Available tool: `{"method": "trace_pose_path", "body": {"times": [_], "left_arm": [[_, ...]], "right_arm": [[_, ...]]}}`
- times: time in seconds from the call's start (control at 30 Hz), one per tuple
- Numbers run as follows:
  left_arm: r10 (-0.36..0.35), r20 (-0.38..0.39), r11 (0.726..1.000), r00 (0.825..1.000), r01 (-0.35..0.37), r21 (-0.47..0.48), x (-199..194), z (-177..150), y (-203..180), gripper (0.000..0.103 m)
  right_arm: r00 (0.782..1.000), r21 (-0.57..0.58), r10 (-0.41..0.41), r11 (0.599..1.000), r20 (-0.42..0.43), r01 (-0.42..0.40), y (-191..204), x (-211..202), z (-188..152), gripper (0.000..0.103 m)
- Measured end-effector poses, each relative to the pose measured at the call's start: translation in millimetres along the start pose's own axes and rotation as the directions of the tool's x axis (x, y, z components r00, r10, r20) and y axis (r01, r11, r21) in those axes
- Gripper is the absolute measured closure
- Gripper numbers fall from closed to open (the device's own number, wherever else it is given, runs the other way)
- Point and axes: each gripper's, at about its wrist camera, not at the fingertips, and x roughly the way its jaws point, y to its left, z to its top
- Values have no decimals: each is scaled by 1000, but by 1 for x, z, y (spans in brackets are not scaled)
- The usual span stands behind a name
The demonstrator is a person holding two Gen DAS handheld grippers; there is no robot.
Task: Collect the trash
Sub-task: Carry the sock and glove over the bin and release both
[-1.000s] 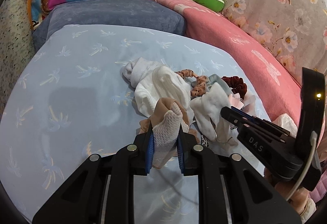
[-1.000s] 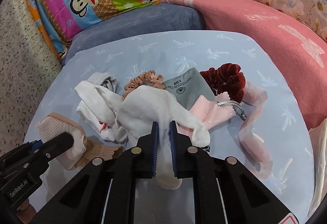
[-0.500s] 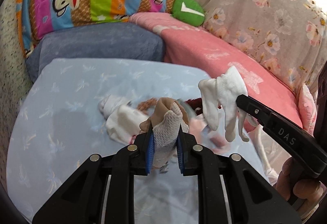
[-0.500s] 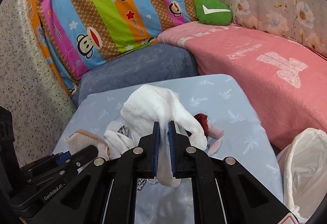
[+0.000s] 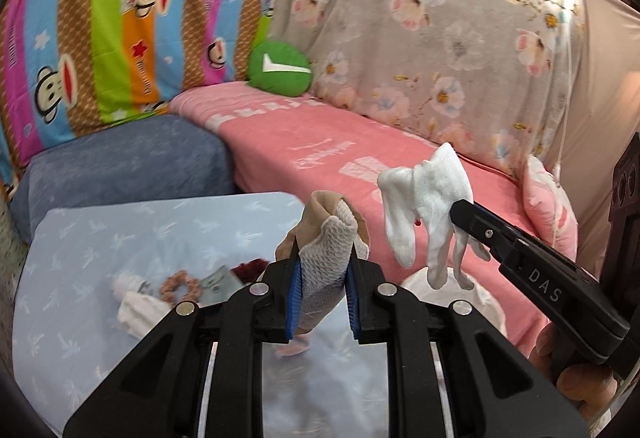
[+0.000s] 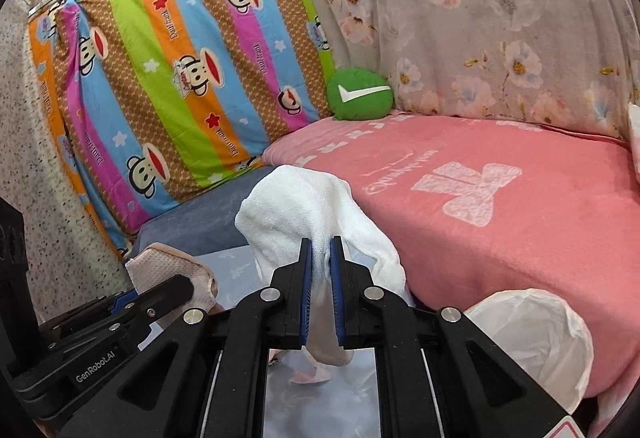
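Pink blanket (image 6: 500, 206) covers the couch along the right, with floral fabric (image 5: 440, 38) and a striped monkey-print sheet (image 6: 180, 78) hanging behind it. Below lies a pale blue sheet (image 5: 120, 238) with a few small cloth items (image 5: 176, 286) left on it. A white-lined bin (image 6: 532, 334) sits low beside the couch. The right gripper (image 6: 320, 278), jaws nearly closed, pinches a white sock (image 6: 304, 206) held in the air. The left gripper (image 5: 322, 286) clamps a tan mesh sock (image 5: 328, 238) the same way, also clear of the sheet
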Motion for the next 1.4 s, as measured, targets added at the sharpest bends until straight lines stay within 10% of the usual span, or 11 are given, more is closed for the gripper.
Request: {"method": "trace_pose_path", "body": {"times": [1.1,1.2,1.3,1.4], "left_arm": [[-158,-165,963,974,188,190,77,-23,-166,83],[-156,-178,963,972,190,192,84,-27,-171,73],[-131,-168,966,977,164,200,88,-31,-175,40],[-123,-178,968,976,158,197,92,-33,-176,38]], "right_arm": [[972,180,-231,956,-33,233,-190,-51,-29,88],[970,190,-241,951,-46,245,-197,-48,-35,88],[968,196,-246,948,-52,251,-201,-48,-38,87],[967,198,-251,946,-51,256,-203,-49,-39,83]]}}
